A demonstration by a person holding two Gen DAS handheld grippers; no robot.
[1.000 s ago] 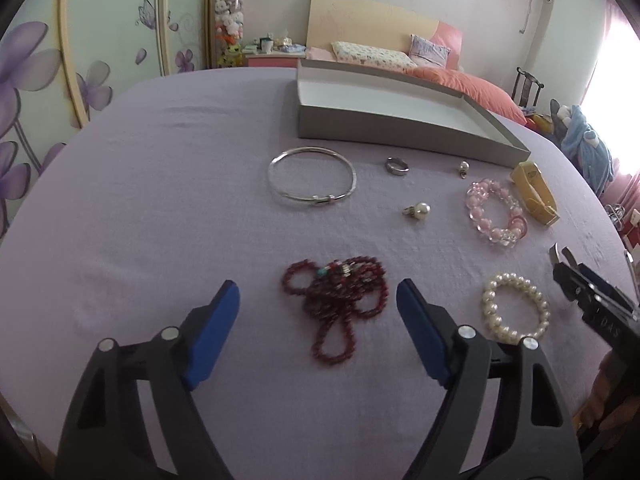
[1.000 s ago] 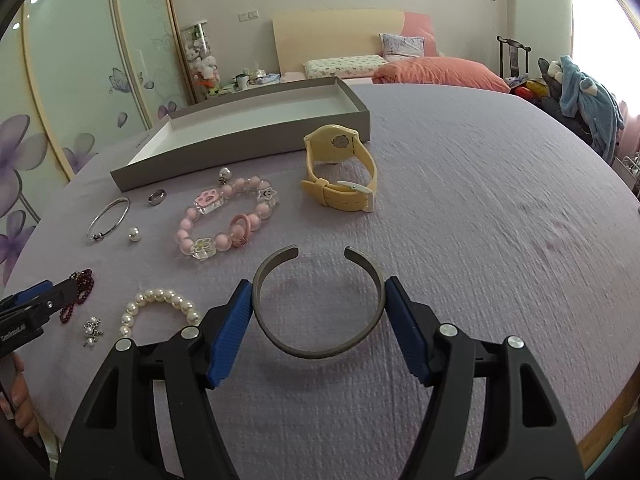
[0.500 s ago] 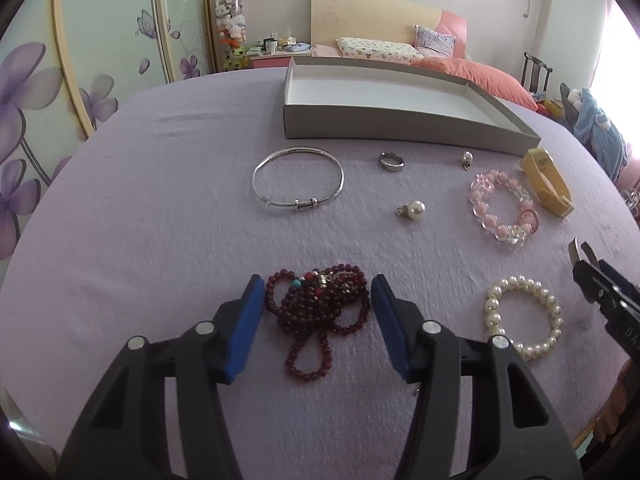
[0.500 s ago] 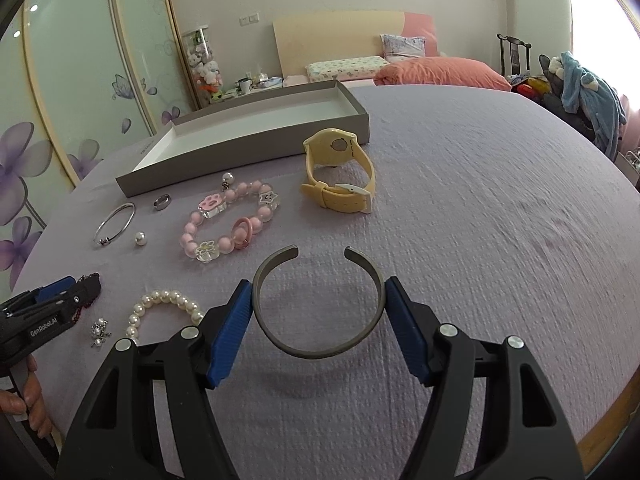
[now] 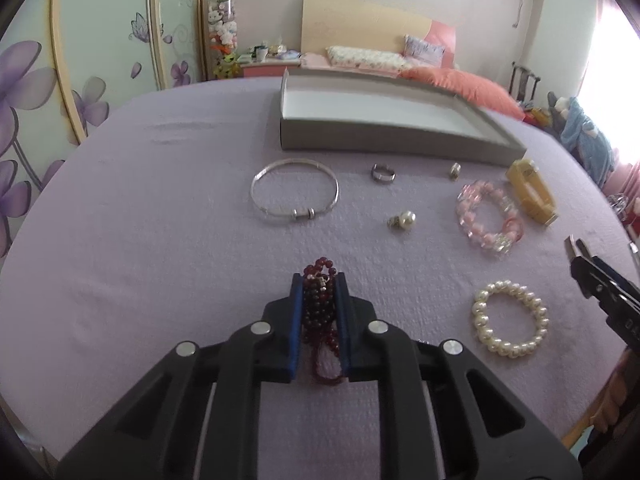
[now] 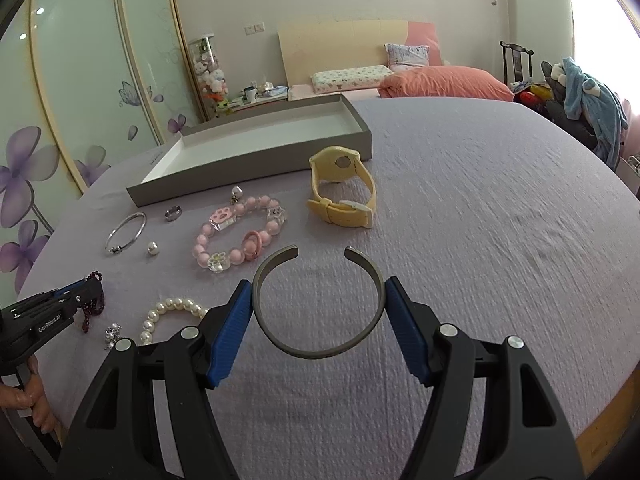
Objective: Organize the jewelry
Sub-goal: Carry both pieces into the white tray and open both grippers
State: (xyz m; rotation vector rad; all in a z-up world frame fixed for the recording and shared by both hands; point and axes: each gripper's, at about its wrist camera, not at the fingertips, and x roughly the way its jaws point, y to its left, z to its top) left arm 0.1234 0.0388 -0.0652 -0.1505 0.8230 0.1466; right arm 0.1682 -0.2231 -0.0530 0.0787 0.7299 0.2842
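My left gripper (image 5: 319,280) is shut on the dark red bead necklace (image 5: 318,300), which is bunched between the blue pads; it also shows at the left of the right wrist view (image 6: 90,304). My right gripper (image 6: 318,300) is shut on a dark grey open cuff bangle (image 6: 320,350), held by its two sides just above the cloth. The grey tray (image 5: 384,140) with a white inside stands at the back, seen also in the right wrist view (image 6: 248,172).
On the purple cloth lie a silver bangle (image 5: 296,192), a silver ring (image 5: 383,173), a pearl earring (image 5: 403,220), a pink bead bracelet (image 5: 488,220), a yellow watch (image 6: 344,196), a white pearl bracelet (image 5: 510,322) and a small sparkly charm (image 6: 112,334).
My left gripper has closed around the red bead necklace, bunching it between the pads. My right gripper holds the grey cuff as before and has barely moved.
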